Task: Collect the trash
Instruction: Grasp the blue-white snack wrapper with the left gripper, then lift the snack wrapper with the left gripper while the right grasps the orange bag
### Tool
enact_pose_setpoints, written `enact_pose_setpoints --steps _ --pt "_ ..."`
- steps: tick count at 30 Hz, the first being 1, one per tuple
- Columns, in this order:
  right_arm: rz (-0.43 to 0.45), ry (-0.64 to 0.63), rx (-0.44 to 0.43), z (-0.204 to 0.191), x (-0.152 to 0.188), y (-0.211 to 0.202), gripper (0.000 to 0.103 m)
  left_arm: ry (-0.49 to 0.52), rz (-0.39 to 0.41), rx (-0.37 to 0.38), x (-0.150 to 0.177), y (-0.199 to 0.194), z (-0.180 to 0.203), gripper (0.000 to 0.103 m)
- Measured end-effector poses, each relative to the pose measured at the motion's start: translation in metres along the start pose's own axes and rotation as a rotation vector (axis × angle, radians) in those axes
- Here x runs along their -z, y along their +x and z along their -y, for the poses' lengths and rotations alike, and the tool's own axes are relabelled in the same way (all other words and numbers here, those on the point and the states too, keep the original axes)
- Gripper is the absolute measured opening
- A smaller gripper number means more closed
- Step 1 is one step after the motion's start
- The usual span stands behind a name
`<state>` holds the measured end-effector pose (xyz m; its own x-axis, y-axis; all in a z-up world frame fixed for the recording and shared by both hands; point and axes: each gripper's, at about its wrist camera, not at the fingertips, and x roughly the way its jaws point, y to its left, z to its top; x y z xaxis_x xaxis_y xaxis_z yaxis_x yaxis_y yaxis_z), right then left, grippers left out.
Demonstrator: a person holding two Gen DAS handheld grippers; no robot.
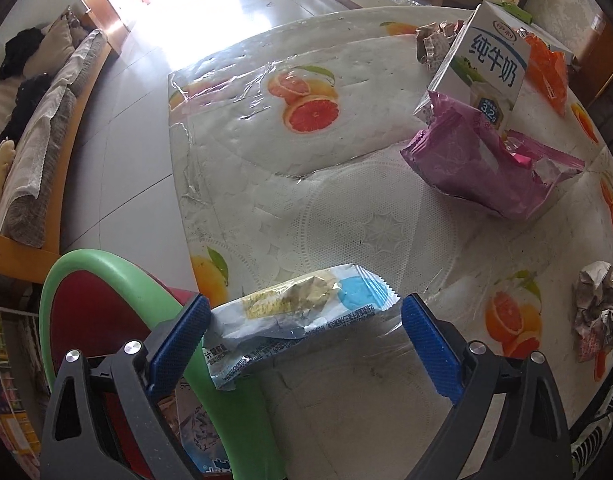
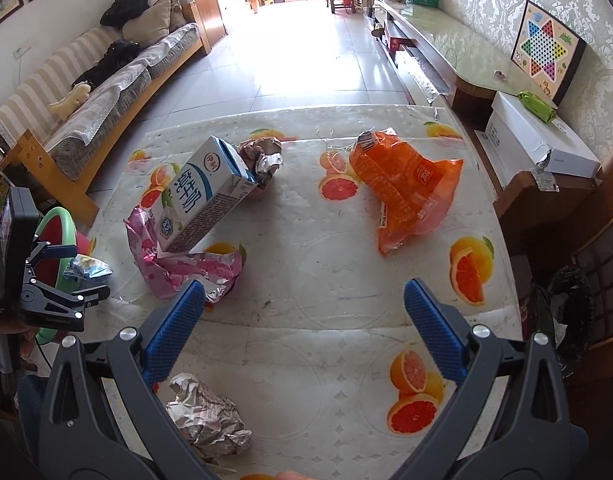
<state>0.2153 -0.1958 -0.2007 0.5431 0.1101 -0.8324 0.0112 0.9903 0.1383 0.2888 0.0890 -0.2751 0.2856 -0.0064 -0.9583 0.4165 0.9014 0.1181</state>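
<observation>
In the left wrist view, the left gripper [image 1: 304,334] stands wide open around a white-and-blue wrapper [image 1: 294,316] that hangs over the table [image 1: 346,208] edge above a green-rimmed bin [image 1: 106,288]; the wrapper's near end lies against the left pad [image 1: 178,344], the other pad is apart from it, so nothing is squeezed. One wrapper seems to lie in the bin already; I judge the task barely begun. Beyond sit a purple bag [image 1: 486,168], a milk carton [image 1: 482,68] leaning on it, an orange bag [image 1: 546,68] and a foil ball [image 1: 598,308]. In the right wrist view, the right gripper [image 2: 304,330] hangs open and empty over the table, its left pad just beside the purple bag [image 2: 182,264]. Still to be collected: the carton [image 2: 204,196], orange bag [image 2: 402,188], a far foil wad [image 2: 264,160] and the near foil ball [image 2: 208,420]. The left gripper [image 2: 76,276] shows at the table's left edge with the wrapper [image 2: 86,268] at its jaws, over the bin [image 2: 60,220].
</observation>
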Motion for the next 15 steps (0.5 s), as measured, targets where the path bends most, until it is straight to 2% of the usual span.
enact_pose_setpoints --steps 3,5,7,10,15 --pt "-0.004 -0.001 0.002 0.001 0.0 0.003 0.098 -0.009 0.012 -0.004 0.002 -0.002 -0.001 0.076" --pt "-0.007 -0.003 -0.001 0.0 0.001 0.004 0.098 -0.01 0.022 -0.006 0.002 -0.004 -0.001 0.063" --pt "-0.008 -0.007 -0.003 -0.002 0.001 0.005 0.098 -0.018 0.009 0.04 0.004 -0.001 -0.002 0.051" --pt "-0.004 -0.018 -0.007 -0.004 0.0 0.005 0.098 0.006 0.016 0.035 0.006 -0.003 0.007 0.048" --pt "0.012 -0.055 0.026 -0.003 -0.006 0.007 0.098 -0.008 0.056 0.041 0.006 -0.019 0.017 0.038"
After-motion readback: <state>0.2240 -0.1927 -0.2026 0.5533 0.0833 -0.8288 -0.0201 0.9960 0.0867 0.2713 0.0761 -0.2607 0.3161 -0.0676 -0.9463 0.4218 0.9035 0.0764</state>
